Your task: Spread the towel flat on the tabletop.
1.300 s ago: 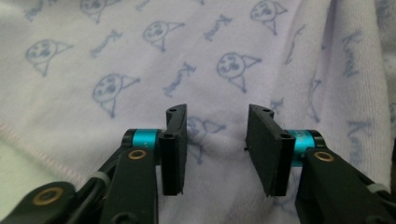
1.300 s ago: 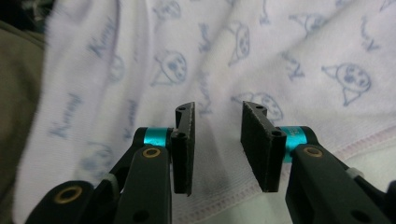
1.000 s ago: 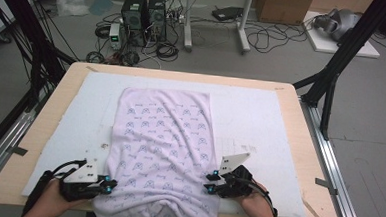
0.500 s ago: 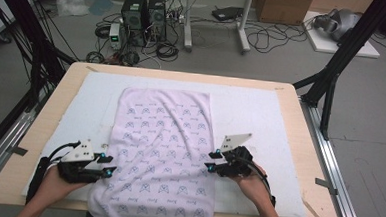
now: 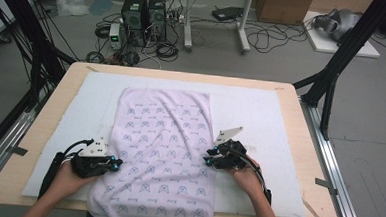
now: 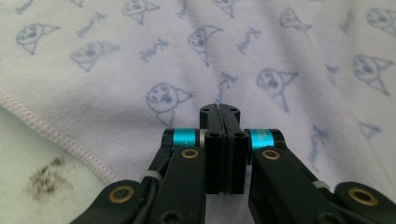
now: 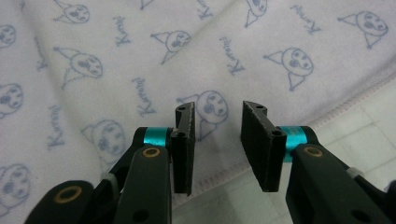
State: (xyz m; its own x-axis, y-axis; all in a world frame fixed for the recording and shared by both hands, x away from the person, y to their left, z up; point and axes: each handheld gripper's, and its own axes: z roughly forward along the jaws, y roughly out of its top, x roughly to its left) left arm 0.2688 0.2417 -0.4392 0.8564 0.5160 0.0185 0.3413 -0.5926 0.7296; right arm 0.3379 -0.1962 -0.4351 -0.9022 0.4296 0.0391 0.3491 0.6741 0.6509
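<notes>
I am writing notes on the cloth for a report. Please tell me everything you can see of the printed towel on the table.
The towel is pale lilac-white, soft terry-like cloth, printed with small blue cartoon faces and script words, with a stitched hem along its edges. It lies mostly flat and lengthwise on the white mat, slightly wrinkled, its near end hanging over the table's front edge. The left gripper, jaws shut with no cloth visibly between them, is at its left edge; the right gripper, jaws open, is over its right hem.

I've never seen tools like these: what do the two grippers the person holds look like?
Both the left gripper and the right gripper are black, each with turquoise rings and brass-coloured rivets near ribbed black jaws. A pale three-cornered plate sits on each, and a black cable trails back.
</notes>
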